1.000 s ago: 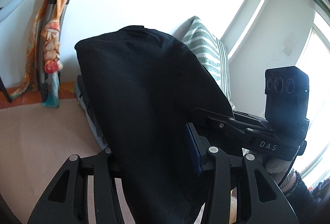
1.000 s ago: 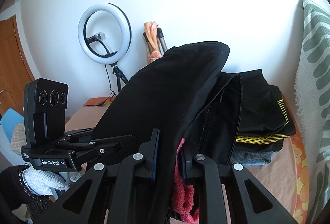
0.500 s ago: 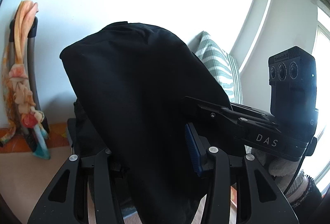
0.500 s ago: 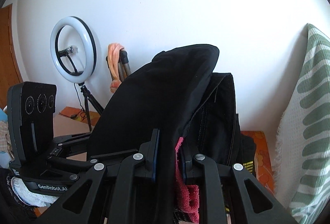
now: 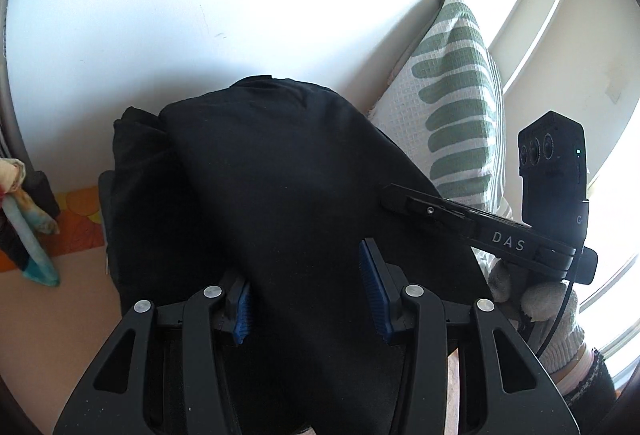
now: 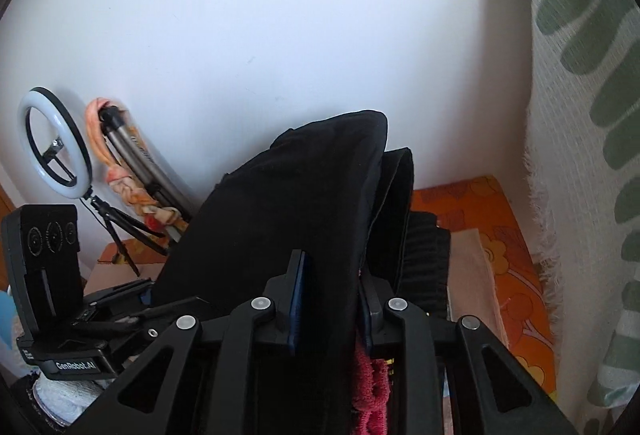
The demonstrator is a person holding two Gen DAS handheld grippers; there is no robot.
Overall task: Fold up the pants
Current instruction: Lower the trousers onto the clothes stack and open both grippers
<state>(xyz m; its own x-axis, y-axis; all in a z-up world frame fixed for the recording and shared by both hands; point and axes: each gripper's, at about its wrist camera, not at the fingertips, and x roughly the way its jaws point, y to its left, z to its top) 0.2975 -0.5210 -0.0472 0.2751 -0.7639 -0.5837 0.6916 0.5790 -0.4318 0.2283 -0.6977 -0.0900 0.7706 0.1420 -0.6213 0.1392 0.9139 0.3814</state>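
1. The folded black cloth pants [image 5: 304,203] hung between both grippers, above a dark pile of clothes [image 6: 424,255]
2. The left gripper [image 5: 310,289] pinched them between blue ribbed pads [image 5: 372,291]
3. The right gripper [image 6: 332,299], lettered "DAS", was opening its jaws around the pants
4. The left gripper's side read "GenRobot.AI"
5. A green-striped white woven cushion [image 5: 456,107] stood just beside

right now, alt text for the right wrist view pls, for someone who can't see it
Black pants hang bunched between the right tongs, whose jaws are opening, with red cloth showing beside them. The left tongs hold the same fabric at lower left. Behind stand a white wall, a ring light and a green-striped cloth over an orange floral sheet.
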